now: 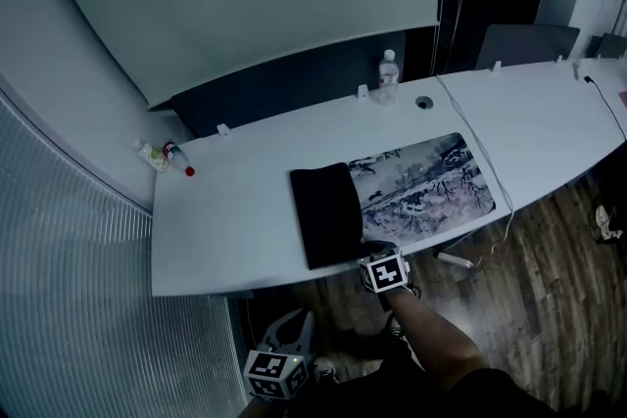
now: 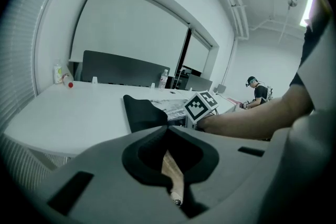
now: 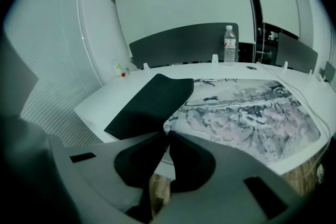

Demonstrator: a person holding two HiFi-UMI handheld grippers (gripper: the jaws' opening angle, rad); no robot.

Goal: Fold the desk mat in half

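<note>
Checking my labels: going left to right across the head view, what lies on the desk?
small bottles → desk mat's folded-over black flap → water bottle → round cable hole

The desk mat (image 1: 421, 181) carried a pale ink landscape in greys and whites with soft pink blossom, while its turned-over flap showed plain black (the underside, with no print). The desk (image 1: 235, 210) was plain white, and the floor (image 1: 549, 279) was dark brown wood planking.
</note>
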